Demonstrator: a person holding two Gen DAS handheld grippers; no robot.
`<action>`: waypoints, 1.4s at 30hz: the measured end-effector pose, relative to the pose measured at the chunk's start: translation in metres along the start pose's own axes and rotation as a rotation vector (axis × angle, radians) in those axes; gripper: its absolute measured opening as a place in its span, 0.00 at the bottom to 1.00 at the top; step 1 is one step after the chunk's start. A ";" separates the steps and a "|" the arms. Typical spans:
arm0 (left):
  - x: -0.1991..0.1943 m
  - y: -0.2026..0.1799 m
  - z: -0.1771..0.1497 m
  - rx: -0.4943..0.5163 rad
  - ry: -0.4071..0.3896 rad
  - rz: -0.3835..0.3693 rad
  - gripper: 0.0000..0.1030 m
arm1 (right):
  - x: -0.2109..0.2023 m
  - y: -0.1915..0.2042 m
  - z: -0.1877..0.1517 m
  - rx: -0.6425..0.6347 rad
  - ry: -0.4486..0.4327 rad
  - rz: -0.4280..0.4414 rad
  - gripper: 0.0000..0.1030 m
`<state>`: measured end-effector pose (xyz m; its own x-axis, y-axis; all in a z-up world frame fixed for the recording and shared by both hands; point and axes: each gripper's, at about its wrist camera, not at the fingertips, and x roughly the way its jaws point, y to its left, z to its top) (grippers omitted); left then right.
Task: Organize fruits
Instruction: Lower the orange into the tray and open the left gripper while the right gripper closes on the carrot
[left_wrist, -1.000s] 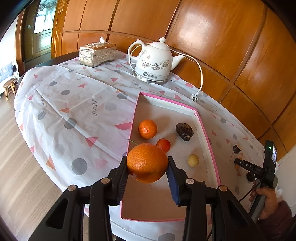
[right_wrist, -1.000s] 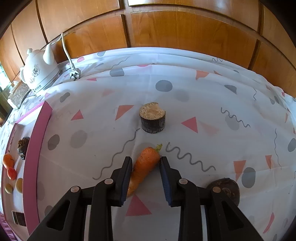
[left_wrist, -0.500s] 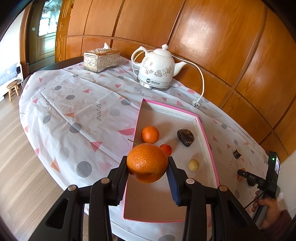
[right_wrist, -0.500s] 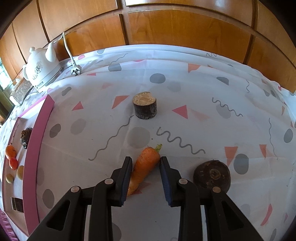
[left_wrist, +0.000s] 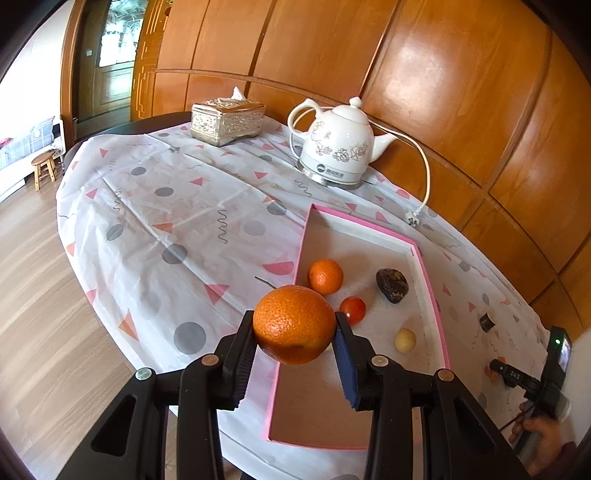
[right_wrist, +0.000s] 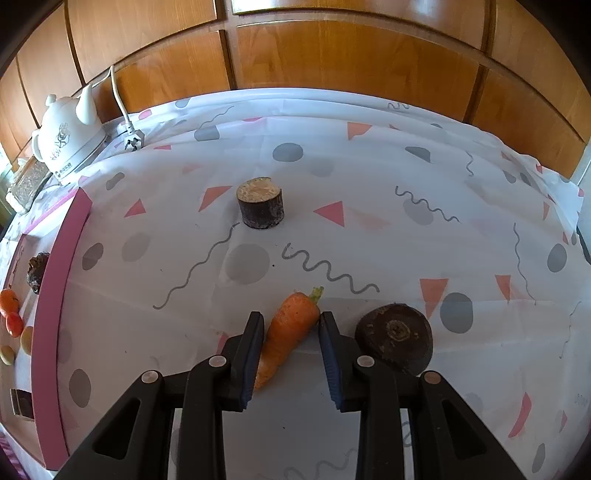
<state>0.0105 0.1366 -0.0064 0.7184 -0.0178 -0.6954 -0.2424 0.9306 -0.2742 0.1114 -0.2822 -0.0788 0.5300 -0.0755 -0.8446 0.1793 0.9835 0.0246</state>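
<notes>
Two oranges: one (left_wrist: 294, 324) at lower centre of the left wrist view, one (left_wrist: 325, 276) just above it in the tray.

One pink tray (left_wrist: 432, 291), right of centre.

In it also one red tomato (left_wrist: 352, 311), one dark lumpy fruit (left_wrist: 392, 285) and one pale round fruit (left_wrist: 405, 340).

One white kettle (left_wrist: 338, 149) at upper centre, one tissue box (left_wrist: 227, 122) to its left.

In the right wrist view: one carrot (right_wrist: 290, 334) at lower centre, one dark round root (right_wrist: 395, 338) to its right, one cut stump-like piece (right_wrist: 260, 207) above centre.

Two grippers (left_wrist: 294, 363) (right_wrist: 291, 360), one at the bottom of each view.
</notes>
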 end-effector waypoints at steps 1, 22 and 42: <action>0.000 0.000 0.000 -0.001 -0.002 0.003 0.39 | -0.001 -0.001 -0.001 -0.001 -0.001 0.001 0.30; 0.030 -0.026 0.023 -0.001 -0.017 -0.020 0.39 | -0.006 -0.010 -0.014 -0.015 -0.014 0.013 0.30; 0.098 -0.073 0.048 0.065 0.040 -0.003 0.43 | -0.004 -0.012 -0.014 -0.014 -0.013 0.025 0.30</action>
<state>0.1298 0.0846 -0.0229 0.6918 -0.0339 -0.7213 -0.1965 0.9524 -0.2332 0.0958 -0.2911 -0.0828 0.5447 -0.0533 -0.8370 0.1548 0.9872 0.0379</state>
